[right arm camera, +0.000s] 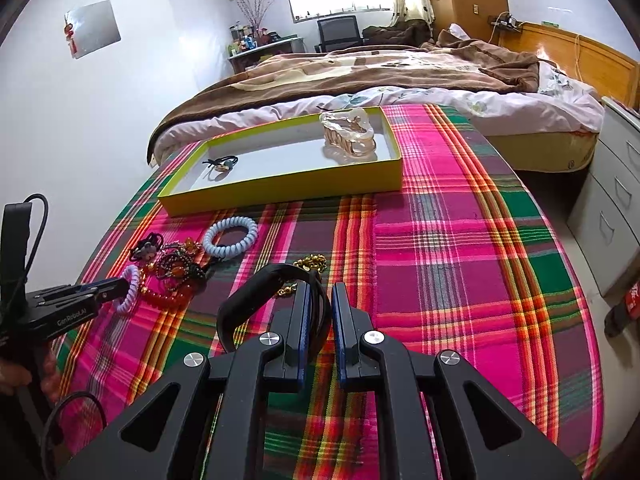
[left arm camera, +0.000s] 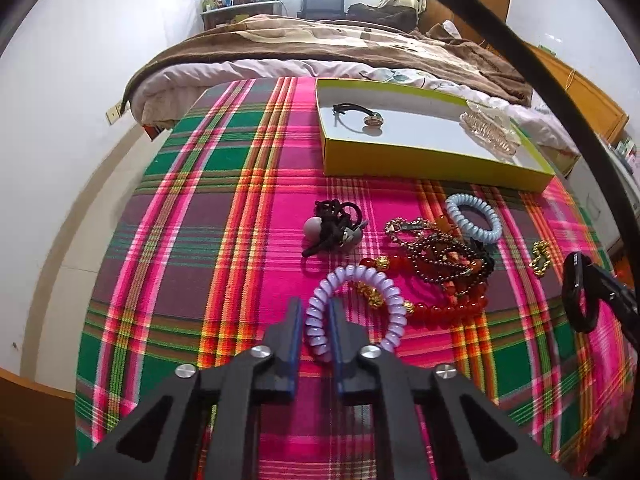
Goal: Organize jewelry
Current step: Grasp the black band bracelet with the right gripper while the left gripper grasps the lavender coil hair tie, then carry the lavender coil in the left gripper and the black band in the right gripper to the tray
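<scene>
In box (left arm camera: 432,168): hair tie, clear claw clip | left gripper (left arm camera: 316,316) clamps lilac coil tie (left arm camera: 352,280) | right gripper (right arm camera: 320,308) pinches black band (right arm camera: 256,284) | bead pile beyond fingertips remains

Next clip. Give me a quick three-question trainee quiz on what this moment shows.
1. True or false: the yellow box is empty.
2. Which hair tie is the left gripper shut on? A blue; B purple; C black.
3. What does the right gripper hold?

Key:
1. False: a black hair tie and a clear hair claw lie inside.
2. B, the purple coil hair tie.
3. A black band.
</scene>
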A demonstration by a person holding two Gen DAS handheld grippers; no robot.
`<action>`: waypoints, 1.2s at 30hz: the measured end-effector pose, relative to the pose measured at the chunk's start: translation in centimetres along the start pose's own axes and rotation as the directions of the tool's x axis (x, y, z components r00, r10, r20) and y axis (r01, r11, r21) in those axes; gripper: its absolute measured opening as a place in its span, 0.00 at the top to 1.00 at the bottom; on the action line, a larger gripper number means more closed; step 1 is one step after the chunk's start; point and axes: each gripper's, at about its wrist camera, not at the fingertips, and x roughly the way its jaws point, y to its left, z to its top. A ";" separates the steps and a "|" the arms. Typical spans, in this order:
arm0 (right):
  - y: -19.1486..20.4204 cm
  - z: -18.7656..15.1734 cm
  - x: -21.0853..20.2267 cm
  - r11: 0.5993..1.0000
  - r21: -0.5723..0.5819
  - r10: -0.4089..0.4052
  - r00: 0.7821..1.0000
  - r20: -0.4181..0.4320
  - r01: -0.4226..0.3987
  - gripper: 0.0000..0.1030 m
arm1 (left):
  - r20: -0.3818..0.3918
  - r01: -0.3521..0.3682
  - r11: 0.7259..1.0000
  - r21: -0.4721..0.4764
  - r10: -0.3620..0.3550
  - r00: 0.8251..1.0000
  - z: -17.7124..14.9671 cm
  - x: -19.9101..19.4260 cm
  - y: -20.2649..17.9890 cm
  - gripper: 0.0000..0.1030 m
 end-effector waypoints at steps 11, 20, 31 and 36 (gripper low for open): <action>0.1 0.4 -0.4 1.000 -0.007 0.005 1.000 0.015 -0.005 0.90 | 0.033 0.051 0.998 -0.041 -0.049 0.998 0.2 -1.3 0.6 0.91; 0.2 1.5 -0.8 1.000 -0.013 0.004 0.999 0.037 -0.003 0.90 | 0.053 0.066 0.997 -0.044 -0.064 0.997 1.1 -2.5 0.7 0.91; 0.1 6.0 0.0 1.000 -0.011 0.003 0.998 0.069 -0.002 0.89 | 0.099 0.106 0.994 -0.021 -0.103 0.990 6.1 -2.7 -0.3 0.91; 0.0 8.8 1.6 1.000 -0.018 0.000 0.998 0.067 0.001 0.90 | 0.096 0.147 0.989 -0.015 -0.145 0.985 9.1 -1.4 -1.2 0.91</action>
